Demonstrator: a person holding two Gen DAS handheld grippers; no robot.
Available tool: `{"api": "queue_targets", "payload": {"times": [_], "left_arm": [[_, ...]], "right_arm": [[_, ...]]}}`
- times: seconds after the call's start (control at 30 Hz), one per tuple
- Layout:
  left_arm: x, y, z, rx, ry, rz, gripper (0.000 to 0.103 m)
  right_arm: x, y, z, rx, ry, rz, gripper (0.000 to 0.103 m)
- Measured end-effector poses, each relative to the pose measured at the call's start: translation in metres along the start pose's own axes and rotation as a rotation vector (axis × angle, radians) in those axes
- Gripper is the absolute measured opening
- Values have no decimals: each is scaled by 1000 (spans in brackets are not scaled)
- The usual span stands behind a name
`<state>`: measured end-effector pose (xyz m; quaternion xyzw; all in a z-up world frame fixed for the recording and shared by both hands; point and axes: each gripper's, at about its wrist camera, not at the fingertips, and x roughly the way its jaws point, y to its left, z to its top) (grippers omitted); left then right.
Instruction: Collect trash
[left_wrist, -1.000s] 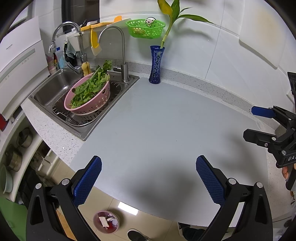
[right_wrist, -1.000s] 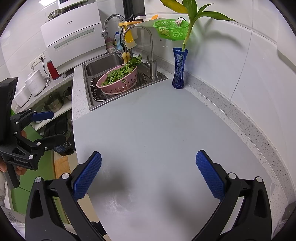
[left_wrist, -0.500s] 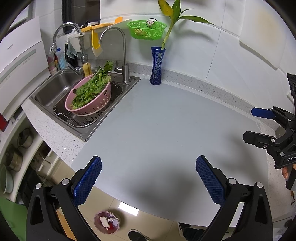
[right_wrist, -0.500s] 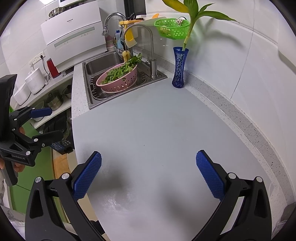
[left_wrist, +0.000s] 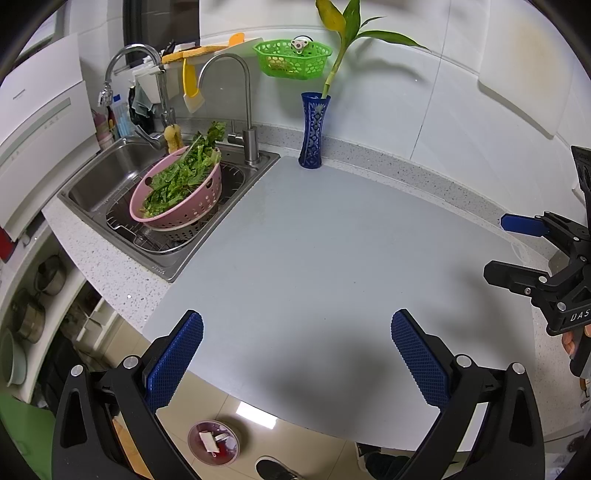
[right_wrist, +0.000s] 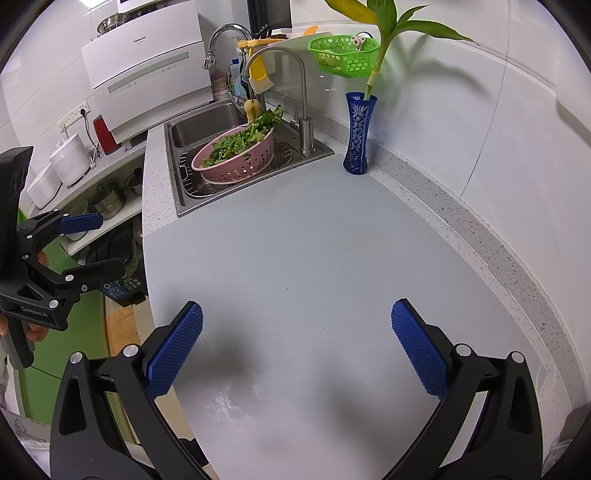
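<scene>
Left hand-held gripper: jaws spread wide, nothing between the blue pads, held above the near edge of the worktop and angled down across it toward the sink. Right hand-held gripper: likewise spread and holding nothing, poised over the worktop's near end and facing the back wall. Each shows in the other's view, at the frame edge, open and level with the worktop; they are well apart.

Progress, as a judgement: the collecting looks finished or close to it. No loose trash shows on the worktop in either view; its grey surface carries only the vase, standing upright at the back beside the sink. The only trash visible lies in the bin on the floor below the worktop's front edge, under the left gripper: a few pale scraps inside a round red container. A shoe is just beside it.

Items not judged to be trash: the colander of greens, tilted on the rack in the sink, and the basket fixed to the wall above the vase.

Outstanding: nothing further to pick up can be confirmed from these views. Parts of the worktop under the grippers and beyond the frame edges are hidden, so a check there would be the remaining step.
</scene>
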<state>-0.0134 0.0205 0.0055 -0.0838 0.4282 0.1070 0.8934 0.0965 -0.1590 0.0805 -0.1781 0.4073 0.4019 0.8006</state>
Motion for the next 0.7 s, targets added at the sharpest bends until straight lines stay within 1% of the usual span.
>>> {"api": "queue_targets", "payload": {"times": [0.33,0.5,0.7], "left_arm": [[0,3,-2,-8,4,1,98],[1,8,-3,-43,18,6,98],[2,6,-1,-25,23,7,98]], "right_arm": [[2,0,-1,2,5,2,100],[2,0,-2,2,5,2,100],[2,0,-2,2,5,4,100]]}}
